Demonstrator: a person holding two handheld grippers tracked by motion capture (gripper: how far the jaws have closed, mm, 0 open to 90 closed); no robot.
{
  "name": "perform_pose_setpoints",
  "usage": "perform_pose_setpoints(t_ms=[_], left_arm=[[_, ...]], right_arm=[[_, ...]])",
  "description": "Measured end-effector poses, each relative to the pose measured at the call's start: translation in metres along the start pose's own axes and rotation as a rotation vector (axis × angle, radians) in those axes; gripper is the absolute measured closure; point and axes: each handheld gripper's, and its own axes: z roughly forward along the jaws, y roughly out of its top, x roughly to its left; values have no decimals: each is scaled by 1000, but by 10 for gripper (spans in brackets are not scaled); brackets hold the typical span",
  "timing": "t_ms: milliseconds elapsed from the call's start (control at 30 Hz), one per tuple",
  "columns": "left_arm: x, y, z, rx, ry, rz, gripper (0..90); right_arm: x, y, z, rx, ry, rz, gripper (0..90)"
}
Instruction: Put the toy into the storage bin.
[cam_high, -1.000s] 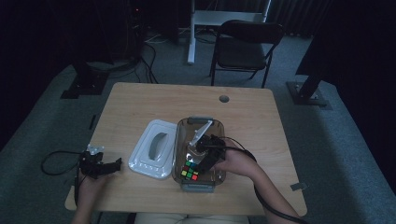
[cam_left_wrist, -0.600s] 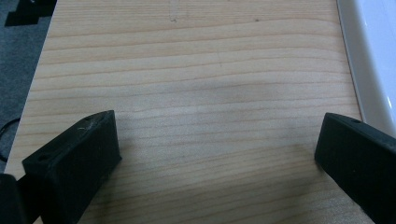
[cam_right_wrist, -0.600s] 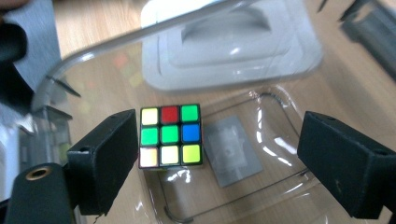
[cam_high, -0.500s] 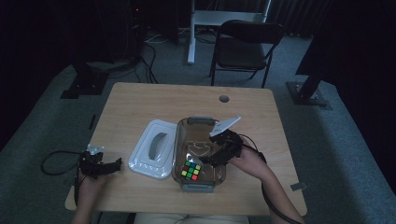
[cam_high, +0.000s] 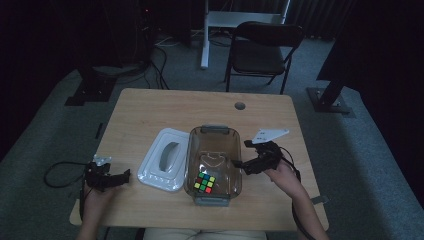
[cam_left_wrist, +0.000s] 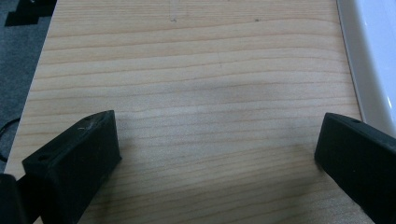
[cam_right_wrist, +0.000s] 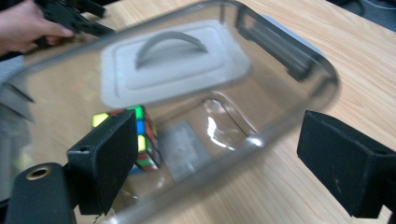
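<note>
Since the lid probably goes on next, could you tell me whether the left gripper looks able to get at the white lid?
Probably yes: the left gripper stands open beside the white lid, with bare table between them and nothing on the lid.

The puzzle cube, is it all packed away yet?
Partly. The puzzle cube already sits inside the clear box. The right gripper is at the box's right rim, open and empty. The white lid lies on the table left of the box, so closing it looks like what's left. The left gripper is open above bare wood.
</note>
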Motion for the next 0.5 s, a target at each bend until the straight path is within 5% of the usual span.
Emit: perform_pose_setpoints(t_ms=[500], left_arm=[[0, 0, 0, 3, -5, 6, 5]], right_arm=[[-22, -52, -17, -61, -41, 93, 125]])
